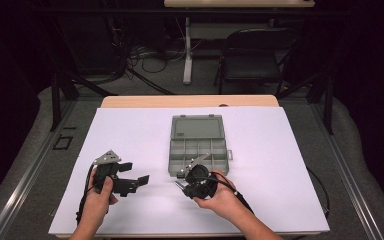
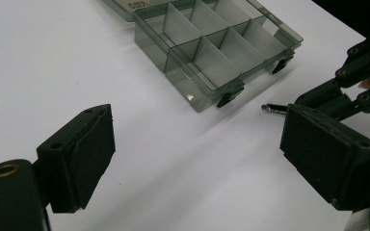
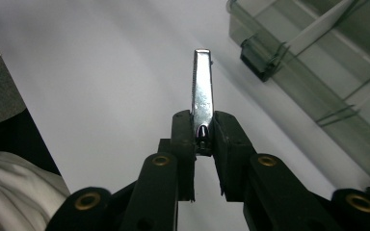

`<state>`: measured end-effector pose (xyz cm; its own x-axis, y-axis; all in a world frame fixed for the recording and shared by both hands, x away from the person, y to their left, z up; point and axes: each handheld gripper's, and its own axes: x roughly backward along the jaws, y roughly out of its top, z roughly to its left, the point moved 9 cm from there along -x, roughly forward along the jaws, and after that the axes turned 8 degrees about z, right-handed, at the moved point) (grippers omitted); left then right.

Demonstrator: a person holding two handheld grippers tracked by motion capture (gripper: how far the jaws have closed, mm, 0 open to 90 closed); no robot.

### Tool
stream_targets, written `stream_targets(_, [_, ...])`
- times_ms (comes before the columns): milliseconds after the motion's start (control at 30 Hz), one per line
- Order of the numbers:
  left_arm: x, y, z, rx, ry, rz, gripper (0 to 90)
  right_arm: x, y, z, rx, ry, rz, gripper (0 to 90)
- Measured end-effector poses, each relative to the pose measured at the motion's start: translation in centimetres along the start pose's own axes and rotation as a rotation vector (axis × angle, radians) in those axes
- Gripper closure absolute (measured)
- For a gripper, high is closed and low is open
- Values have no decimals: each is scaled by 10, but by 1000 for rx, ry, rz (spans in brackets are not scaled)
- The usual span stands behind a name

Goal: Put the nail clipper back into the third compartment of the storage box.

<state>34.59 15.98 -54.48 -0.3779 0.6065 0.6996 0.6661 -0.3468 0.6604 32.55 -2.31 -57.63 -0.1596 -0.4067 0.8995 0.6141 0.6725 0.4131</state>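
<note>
**A lab recording bay**

A wooden counter (image 1: 190,101) under a white sheet (image 1: 130,130) stands inside a dark metal frame (image 1: 56,95). Behind it, loose cables (image 1: 145,60) sprawl across grey carpet (image 1: 45,125), beside a folding chair (image 1: 255,55) and a second desk's leg (image 1: 187,50).

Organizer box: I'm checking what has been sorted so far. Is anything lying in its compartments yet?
No, the compartments of the organizer box show bare see-through floors, and the metal clip sits clamped in the right gripper.

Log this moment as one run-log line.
left gripper: open, idle | right gripper: shut on metal clip | compartment box: lid open, compartments bare | clip beside box, above white sheet
</note>
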Motion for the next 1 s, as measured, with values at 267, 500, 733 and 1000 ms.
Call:
stream_targets(267, [3, 1, 1, 6, 1, -11, 117, 20, 8, -19, -27, -25, -30, 797])
stream_targets(500, [4, 2, 0, 8, -8, -14, 118, 39, 17, -39, -54, -56, -65, 796])
stream_targets(733, [5, 2, 1, 12, -6, -21, 118, 55, 24, -57, -85, -76, -81, 797])
stream_targets(1000, [6, 3, 0, 14, -12, -26, 118, 68, 32, -81, -135, -99, -91, 796])
